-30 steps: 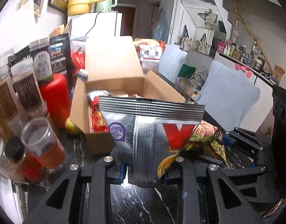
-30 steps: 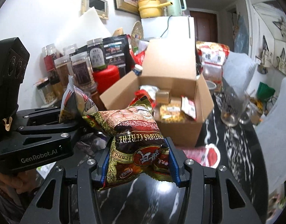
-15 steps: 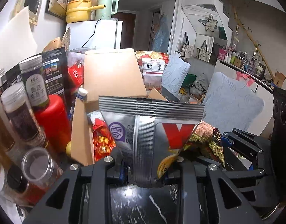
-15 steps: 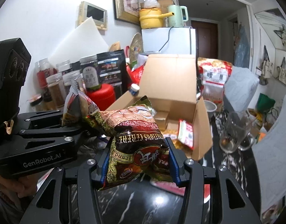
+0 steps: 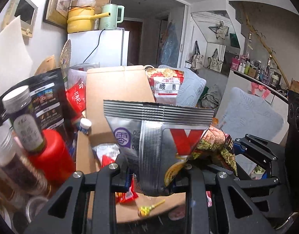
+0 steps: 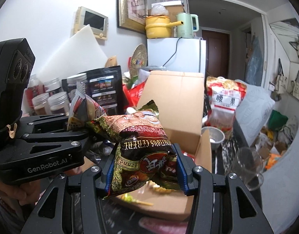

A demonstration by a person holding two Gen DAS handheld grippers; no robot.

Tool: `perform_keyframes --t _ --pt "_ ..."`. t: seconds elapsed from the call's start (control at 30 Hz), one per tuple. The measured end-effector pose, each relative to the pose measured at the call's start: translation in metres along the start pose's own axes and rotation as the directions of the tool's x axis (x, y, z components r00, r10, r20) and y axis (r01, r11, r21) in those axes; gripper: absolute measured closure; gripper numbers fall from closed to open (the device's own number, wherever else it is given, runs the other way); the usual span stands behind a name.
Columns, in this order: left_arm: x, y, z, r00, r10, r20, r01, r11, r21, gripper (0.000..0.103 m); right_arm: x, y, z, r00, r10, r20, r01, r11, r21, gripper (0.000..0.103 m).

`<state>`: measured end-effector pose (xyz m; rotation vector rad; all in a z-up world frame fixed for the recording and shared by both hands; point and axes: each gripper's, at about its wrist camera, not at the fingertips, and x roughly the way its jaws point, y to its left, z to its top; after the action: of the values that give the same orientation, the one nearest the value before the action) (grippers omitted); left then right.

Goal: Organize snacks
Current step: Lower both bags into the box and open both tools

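My left gripper (image 5: 155,167) is shut on a silver snack bag with a red Y (image 5: 159,136) and holds it over the open cardboard box (image 5: 114,89). My right gripper (image 6: 145,167) is shut on a dark brown and green cereal bag (image 6: 141,148) and holds it over the same box (image 6: 174,101). The two bags sit side by side and nearly touch. The left gripper and its silver bag (image 6: 85,111) show at the left of the right wrist view. Several small snacks (image 5: 128,194) and a lollipop (image 5: 147,209) lie inside the box.
A red canister (image 5: 50,156) and several jars (image 5: 24,124) stand left of the box. A black pouch (image 5: 46,101) leans behind them. A bag of cashews (image 6: 225,101), a metal bowl (image 6: 213,136) and a glass (image 6: 247,167) stand right of the box. A white fridge (image 6: 180,54) is behind.
Both grippers have moved forward and up with their bags, from in front of the box to over its opening. The box now fills the lower view.
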<state>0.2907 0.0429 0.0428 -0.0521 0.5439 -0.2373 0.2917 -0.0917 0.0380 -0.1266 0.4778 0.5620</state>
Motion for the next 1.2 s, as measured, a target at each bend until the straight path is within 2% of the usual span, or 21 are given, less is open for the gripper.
perform_keyframes --t 0.23,0.5,0.7,0.97,1.07,1.2 --pt "0.028 0.010 0.021 1.000 0.013 0.017 -0.013 1.000 0.009 0.075 0.028 -0.016 0.018 1.000 -0.012 0.010 0.013 1.000 -0.019 0.053" --pt "0.057 0.033 0.036 0.997 0.075 0.022 -0.075 0.997 -0.006 0.075 0.064 -0.037 0.032 1.000 -0.023 0.004 0.023 1.000 -0.002 0.053" --pt "0.082 0.047 0.034 0.992 0.122 -0.028 -0.122 0.992 -0.009 0.075 0.088 -0.046 0.034 0.999 -0.029 -0.033 0.029 0.999 0.014 0.053" --pt "0.116 0.059 0.029 0.984 0.136 -0.116 -0.139 0.990 -0.019 0.075 0.118 -0.053 0.027 0.992 -0.030 -0.123 0.034 0.999 0.027 0.053" --pt "0.128 0.066 0.026 0.976 0.141 -0.165 -0.150 0.988 -0.043 0.075 0.127 -0.056 0.023 0.988 -0.025 -0.155 0.031 0.999 0.038 0.052" --pt "0.143 0.075 0.019 0.957 0.177 -0.230 -0.197 0.978 -0.066 0.075 0.137 -0.060 0.019 0.979 -0.020 -0.202 0.032 0.998 0.057 0.052"
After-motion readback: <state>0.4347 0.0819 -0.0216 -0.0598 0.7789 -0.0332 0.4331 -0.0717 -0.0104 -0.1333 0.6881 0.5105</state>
